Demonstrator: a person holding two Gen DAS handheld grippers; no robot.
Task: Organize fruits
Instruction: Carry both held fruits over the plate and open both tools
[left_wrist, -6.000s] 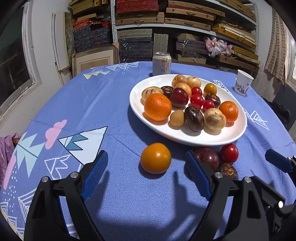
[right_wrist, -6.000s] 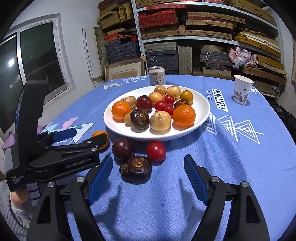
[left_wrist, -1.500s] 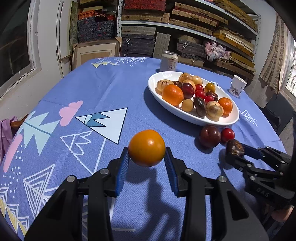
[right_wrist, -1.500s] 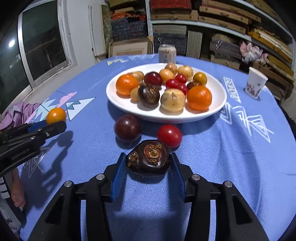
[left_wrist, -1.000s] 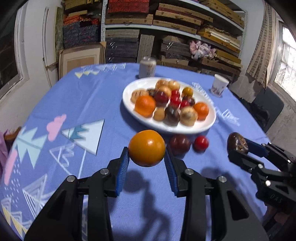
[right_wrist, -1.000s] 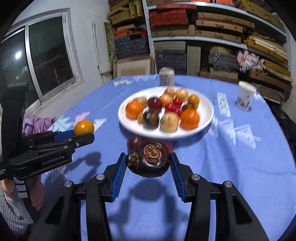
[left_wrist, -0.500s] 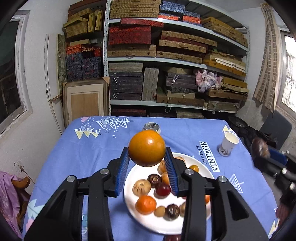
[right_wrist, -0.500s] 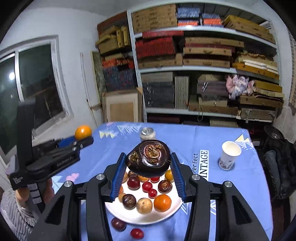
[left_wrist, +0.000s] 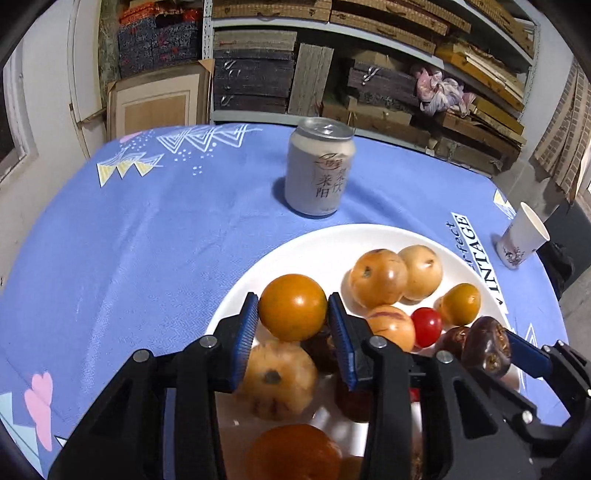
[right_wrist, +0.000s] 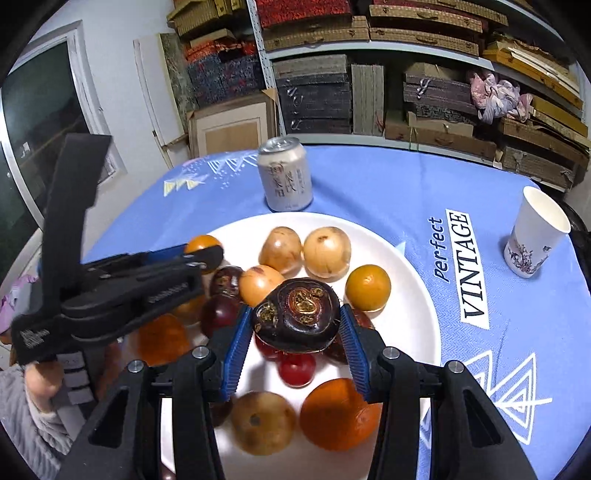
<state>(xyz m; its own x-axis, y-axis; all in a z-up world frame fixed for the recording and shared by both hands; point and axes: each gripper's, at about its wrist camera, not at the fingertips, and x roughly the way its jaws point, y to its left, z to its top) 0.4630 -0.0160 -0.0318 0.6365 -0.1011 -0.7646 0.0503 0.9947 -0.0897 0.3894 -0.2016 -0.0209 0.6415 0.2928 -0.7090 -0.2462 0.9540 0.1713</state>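
My left gripper (left_wrist: 292, 316) is shut on an orange tomato (left_wrist: 292, 306) and holds it over the left part of the white plate (left_wrist: 325, 243). My right gripper (right_wrist: 295, 328) is shut on a dark brown wrinkled fruit (right_wrist: 297, 314) above the middle of the plate (right_wrist: 413, 295). The plate carries several fruits: tan round ones, oranges, red cherry tomatoes and dark plums. In the left wrist view the right gripper (left_wrist: 491, 350) with its dark fruit (left_wrist: 485, 347) shows at the right. In the right wrist view the left gripper (right_wrist: 207, 254) with its tomato (right_wrist: 201, 243) reaches in from the left.
A silver drink can (left_wrist: 319, 171) stands on the blue tablecloth (left_wrist: 147, 240) just behind the plate. A paper cup (right_wrist: 535, 230) stands at the right edge. Shelves stacked with boxes fill the wall beyond the table. A person's hand (right_wrist: 40, 384) holds the left gripper's handle.
Both grippers have moved forward and down from high above the table to just over the plate, each still carrying its fruit.
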